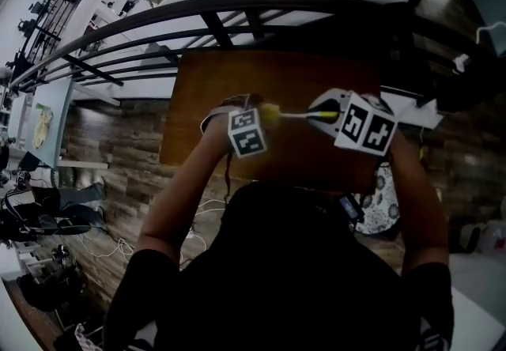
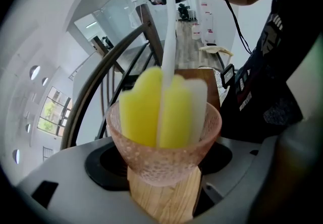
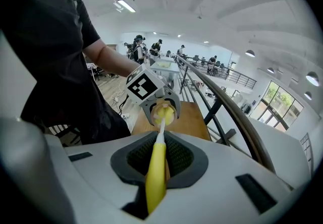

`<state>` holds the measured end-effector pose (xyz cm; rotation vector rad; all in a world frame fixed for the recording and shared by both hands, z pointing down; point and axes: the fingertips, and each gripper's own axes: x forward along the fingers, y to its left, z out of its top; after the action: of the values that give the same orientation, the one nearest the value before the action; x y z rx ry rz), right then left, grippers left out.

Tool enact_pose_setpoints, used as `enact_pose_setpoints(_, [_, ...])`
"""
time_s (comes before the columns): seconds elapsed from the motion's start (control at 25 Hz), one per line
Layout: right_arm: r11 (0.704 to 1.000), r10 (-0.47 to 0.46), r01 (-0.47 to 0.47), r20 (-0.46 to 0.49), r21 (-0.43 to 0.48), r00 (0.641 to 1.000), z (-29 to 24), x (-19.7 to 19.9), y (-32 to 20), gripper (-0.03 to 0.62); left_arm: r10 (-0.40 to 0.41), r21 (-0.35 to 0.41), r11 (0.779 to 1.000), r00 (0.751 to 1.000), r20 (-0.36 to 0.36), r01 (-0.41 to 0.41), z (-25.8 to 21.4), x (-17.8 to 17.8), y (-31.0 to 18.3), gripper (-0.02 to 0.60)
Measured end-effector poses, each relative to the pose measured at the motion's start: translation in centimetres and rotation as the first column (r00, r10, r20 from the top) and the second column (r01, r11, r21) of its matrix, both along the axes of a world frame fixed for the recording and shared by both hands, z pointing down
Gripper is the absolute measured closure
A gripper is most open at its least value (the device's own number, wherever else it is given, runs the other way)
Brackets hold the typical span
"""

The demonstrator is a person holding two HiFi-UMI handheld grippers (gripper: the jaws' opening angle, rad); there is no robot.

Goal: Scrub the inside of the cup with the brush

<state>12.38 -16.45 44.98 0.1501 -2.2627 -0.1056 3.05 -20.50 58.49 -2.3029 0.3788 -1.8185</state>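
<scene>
Left hand-held gripper (image 2: 162,195) clamped on the wooden base of the pink cup (image 2: 164,155), steadying it above the table (image 1: 300,73); right hand-held gripper (image 3: 157,160) clenched on the yellow brush (image 2: 151,109), sponge head pushed inside for scrubbing.

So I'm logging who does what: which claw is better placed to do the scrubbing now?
Right. The right claw is shut on the brush handle, sponge head already inside the cup; the left claw only grips the cup's wooden base.
</scene>
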Motion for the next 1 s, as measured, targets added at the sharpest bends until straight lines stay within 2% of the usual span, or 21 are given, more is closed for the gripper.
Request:
enact_pose_setpoints(0.28, [1.0, -0.025, 0.025, -0.035, -0.003, 0.999, 1.1, -0.8, -0.1, 0.551, 0.043, 0.029, 0.999, 0.999, 0.031, -0.044, -0.5, 1.0, 0.7, 0.21])
enact_pose_setpoints(0.48, [0.999, -0.039, 0.039, -0.042, -0.02, 0.998, 1.3, -0.1, 0.3, 0.551, 0.076, 0.012, 0.997, 0.992, 0.104, -0.077, 1.0, -0.4, 1.8, 0.21])
enact_pose_setpoints(0.76, [1.0, -0.019, 0.019, -0.034, -0.008, 0.999, 0.1, 1.8, 0.6, 0.551, 0.021, -0.005, 1.0, 0.997, 0.08, -0.021, 1.6, -2.7, 1.2, 0.21])
enact_pose_setpoints(1.0, [1.0, -0.011, 0.01, -0.05, -0.016, 0.999, 1.0, 1.6, 1.0, 0.551, 0.026, 0.007, 1.0, 0.999, 0.036, -0.026, 0.5, -1.8, 1.1, 0.21])
